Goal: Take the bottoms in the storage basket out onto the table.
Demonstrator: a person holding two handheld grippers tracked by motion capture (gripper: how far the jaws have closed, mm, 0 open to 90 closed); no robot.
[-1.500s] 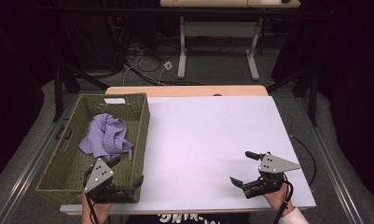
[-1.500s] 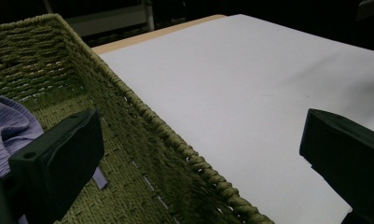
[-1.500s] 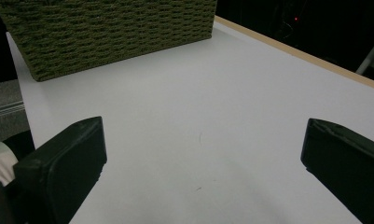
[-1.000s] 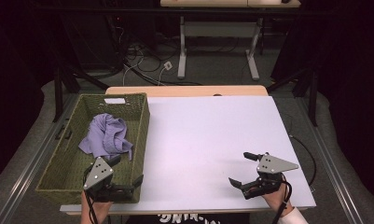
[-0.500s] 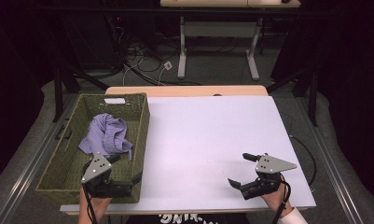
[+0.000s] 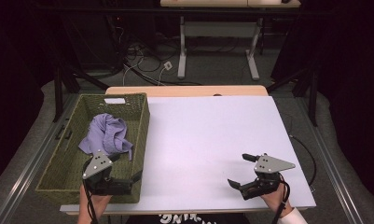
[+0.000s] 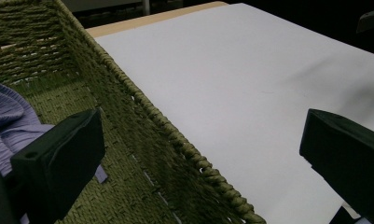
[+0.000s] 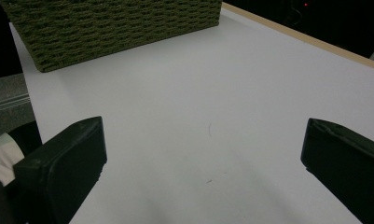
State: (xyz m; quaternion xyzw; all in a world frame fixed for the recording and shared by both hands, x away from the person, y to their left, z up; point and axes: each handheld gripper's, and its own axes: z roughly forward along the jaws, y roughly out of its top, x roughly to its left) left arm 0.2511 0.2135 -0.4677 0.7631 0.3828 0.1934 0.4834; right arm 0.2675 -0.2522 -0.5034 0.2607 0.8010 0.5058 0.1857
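Start at the left: the green woven basket (image 6: 63, 154) sits along the left edge of the white table (image 6: 208, 140), and the crumpled purple cloth (image 6: 106, 134) lies inside it, towards the middle and far half, resting on the basket floor. Your left gripper (image 6: 124, 181) has moved in the last second and a half from just outside the basket's near right corner to a spot over its right wall, so one jaw now hangs inside the basket and the other out over the table. The left gripper view shows this plainly: the woven rim (image 7: 175, 135) runs between the two jaws, which stand wide apart and hold nothing, and the cloth (image 7: 7, 126) shows just beyond the inner jaw. That shift suggests you are going for the cloth, yet you have not reached it; the wall is under your gripper, so you would likely need to lift clear of the rim and come further in before closing. Move across to the right: the table is bare in the middle, and your right gripper (image 6: 244, 170) hovers near the near right corner, slightly nearer to you than before, jaws spread wide, holding nothing, well apart from the basket (image 8: 114, 28).
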